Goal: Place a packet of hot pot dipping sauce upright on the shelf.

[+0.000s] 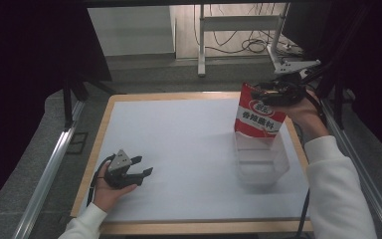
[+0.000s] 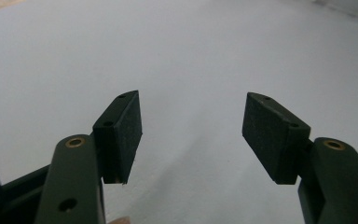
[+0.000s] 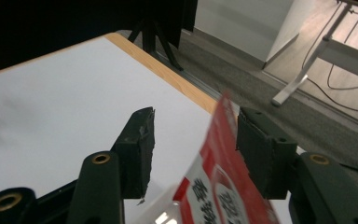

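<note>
The work here is putting a red and white snack bag (image 1: 258,115) into a clear plastic box (image 1: 262,162). The box sits on the white table (image 1: 179,144), on the right side and a little toward the person. The bag stands up tall in the far end of the box, with its bottom down inside and its top sticking up above the rim.

The right gripper (image 1: 278,93) is up at the top of the bag. In the right gripper view the 2 black jaws stand wide apart, and the top edge of the bag (image 3: 223,172) runs up between them. The bag leans close to the right pad (image 3: 261,154), but I cannot tell if it touches. The jaws do not pinch it, so the bag seems to be let go, or just about to be.

The left gripper (image 1: 138,168) rests low on the table, on the left side, well apart from the box. Its jaws are wide open too, and there is nothing in them. In the left gripper view there is just bare table (image 2: 191,56) in front of the pads.

I think this is the step of dropping the bag in. Next, the right hand needs to lift straight up and away, slowly, so a pad does not snag the bag and tip it out
</note>
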`<state>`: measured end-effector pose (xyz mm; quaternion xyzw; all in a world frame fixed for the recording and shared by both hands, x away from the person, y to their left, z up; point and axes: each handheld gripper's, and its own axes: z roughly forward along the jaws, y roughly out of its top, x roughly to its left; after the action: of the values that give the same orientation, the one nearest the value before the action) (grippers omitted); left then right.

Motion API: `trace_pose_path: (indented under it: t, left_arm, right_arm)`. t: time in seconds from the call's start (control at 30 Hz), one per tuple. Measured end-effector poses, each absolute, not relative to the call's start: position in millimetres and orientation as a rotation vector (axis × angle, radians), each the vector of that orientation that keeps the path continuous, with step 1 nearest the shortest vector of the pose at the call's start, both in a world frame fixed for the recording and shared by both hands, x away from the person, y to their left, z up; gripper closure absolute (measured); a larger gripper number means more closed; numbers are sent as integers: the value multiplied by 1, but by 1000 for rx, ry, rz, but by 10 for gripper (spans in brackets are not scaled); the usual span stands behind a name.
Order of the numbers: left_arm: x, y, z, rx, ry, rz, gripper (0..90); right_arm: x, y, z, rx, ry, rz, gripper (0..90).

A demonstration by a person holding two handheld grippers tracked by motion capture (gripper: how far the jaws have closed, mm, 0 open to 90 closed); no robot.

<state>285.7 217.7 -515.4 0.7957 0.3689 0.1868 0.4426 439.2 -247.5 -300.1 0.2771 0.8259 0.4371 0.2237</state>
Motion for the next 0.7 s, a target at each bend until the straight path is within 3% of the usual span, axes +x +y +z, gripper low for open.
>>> trace_pose_path:
  t: [0.37,0.7]
  left_arm:
    - [290,211,-515,1987,902,453,367]
    - [286,203,-510,1981,869,471,364]
  right_arm:
    - [417,-202,-314,742,2249,1263,407]
    - [370,-186,-356,689,2300,1343,407]
